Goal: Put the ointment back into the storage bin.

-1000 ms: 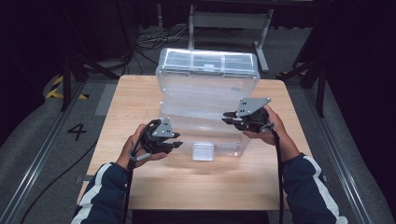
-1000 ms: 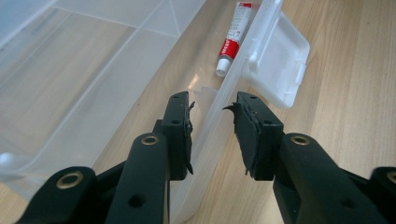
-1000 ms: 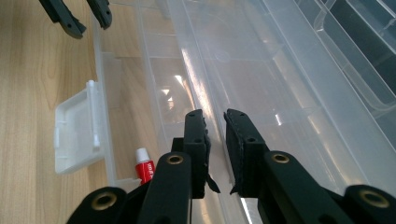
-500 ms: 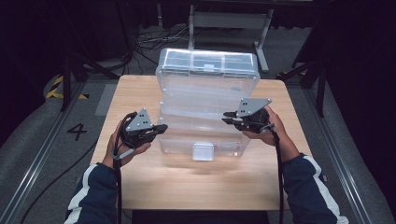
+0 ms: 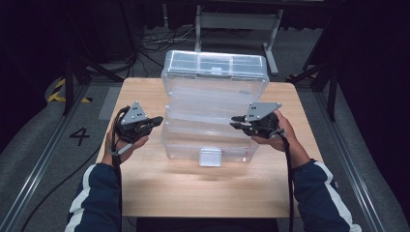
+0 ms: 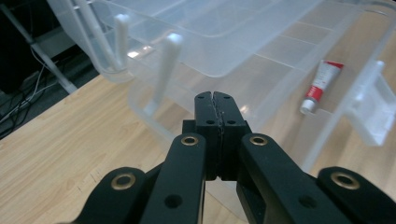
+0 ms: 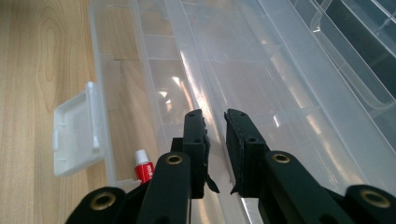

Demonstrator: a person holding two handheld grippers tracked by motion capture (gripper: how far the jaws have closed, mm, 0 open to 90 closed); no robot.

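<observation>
Looking at the clear plastic organiser box (image 5: pixel 212 121), I see it in the middle of the table (image 5: pixel 193 193), lid thrown back toward the far side, tiers fanned open, white latch (image 5: pixel 211 157) hanging at the near wall. I judge it light and fairly stiff, but thin-walled and slick (glossy plastic gives pads little bite), so I would take it by a tray rim or an upright hinge arm (image 6: pixel 163 70), never by a flat panel. A small red-and-white tube (image 6: pixel 320 86) lies in the bottom compartment, near the latch.

My left tongs (image 5: pixel 157 121) sit just left of the box, clear of it; their jaws have just closed fully on nothing. My right tongs (image 5: pixel 235 122) reach over the right end of a tray, jaws narrowly apart; in the right gripper view a tray rim (image 7: pixel 212 116) runs between them, but I cannot tell whether they pinch it.
</observation>
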